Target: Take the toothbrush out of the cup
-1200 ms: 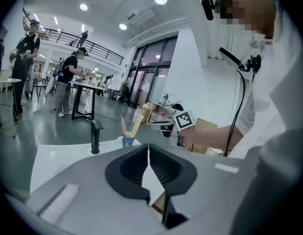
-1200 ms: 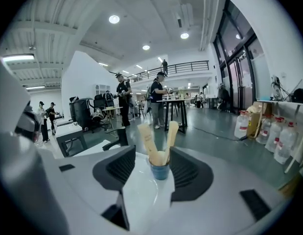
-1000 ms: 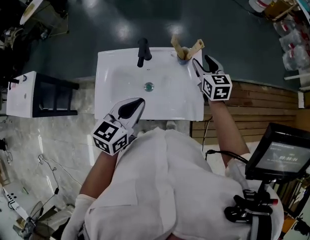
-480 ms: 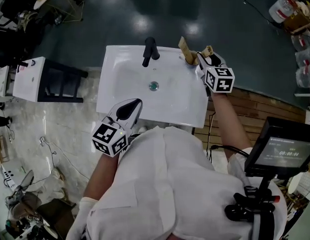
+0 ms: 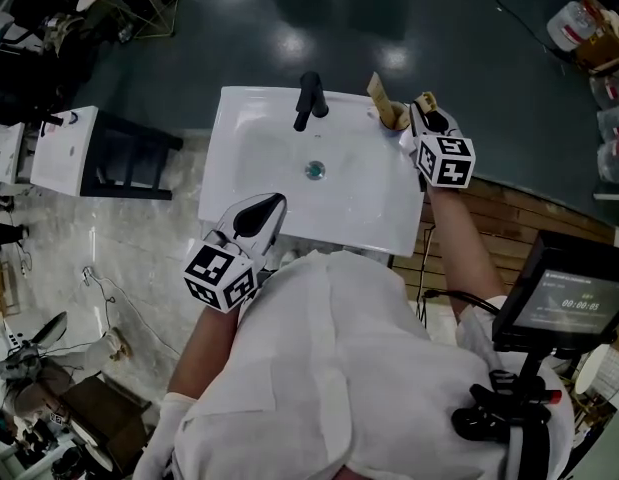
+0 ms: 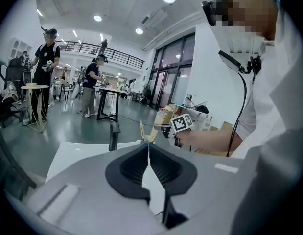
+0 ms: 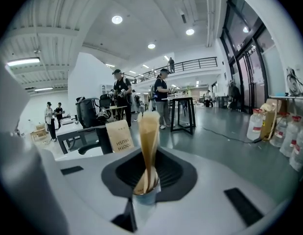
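A small cup stands on the back right corner of the white sink, with brown paper-wrapped toothbrushes in it. One toothbrush rises upright from the cup between the jaws of my right gripper, which have just been closing on it. In the head view my right gripper is at the cup. A second toothbrush pack leans left of it. My left gripper hangs shut and empty over the sink's near edge; its own view has the left gripper pointing at the cup.
A black faucet stands at the back middle of the sink, above the drain. A black stand with a white top is to the left. A monitor is at the right. People stand far off in the hall.
My right gripper has moved forward to the cup and its jaws have gone from wide open to closed round one toothbrush. The left gripper has kept its place.
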Action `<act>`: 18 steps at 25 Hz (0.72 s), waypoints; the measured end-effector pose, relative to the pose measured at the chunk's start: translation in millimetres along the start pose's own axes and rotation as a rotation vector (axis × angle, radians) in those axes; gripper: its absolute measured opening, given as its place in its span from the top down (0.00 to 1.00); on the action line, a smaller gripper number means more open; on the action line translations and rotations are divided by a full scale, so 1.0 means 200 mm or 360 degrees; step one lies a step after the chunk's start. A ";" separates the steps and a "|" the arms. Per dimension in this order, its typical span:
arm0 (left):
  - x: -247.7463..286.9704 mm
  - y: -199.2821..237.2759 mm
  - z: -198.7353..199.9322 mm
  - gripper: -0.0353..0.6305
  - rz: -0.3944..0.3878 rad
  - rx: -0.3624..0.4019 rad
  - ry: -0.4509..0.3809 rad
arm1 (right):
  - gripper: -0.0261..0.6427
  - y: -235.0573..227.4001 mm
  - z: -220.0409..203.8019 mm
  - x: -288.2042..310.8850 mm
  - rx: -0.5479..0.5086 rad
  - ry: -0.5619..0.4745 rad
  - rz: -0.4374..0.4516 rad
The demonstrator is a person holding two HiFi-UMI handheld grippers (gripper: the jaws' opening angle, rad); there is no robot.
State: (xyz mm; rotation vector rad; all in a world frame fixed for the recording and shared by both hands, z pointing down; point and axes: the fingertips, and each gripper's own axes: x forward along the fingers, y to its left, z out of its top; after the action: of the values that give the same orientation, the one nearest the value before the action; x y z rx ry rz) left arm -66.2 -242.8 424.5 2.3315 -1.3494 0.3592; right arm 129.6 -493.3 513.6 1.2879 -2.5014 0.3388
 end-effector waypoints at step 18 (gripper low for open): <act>-0.16 0.06 -0.05 0.94 -0.0192 0.0028 -0.0062 | 0.89 0.19 0.38 -0.34 -0.0146 -0.0184 -0.0116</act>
State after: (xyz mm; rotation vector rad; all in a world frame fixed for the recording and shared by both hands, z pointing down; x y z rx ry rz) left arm -92.2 -218.4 421.4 2.4323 -1.2201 0.2908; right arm 123.5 -447.2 414.9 1.3944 -2.5231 0.1344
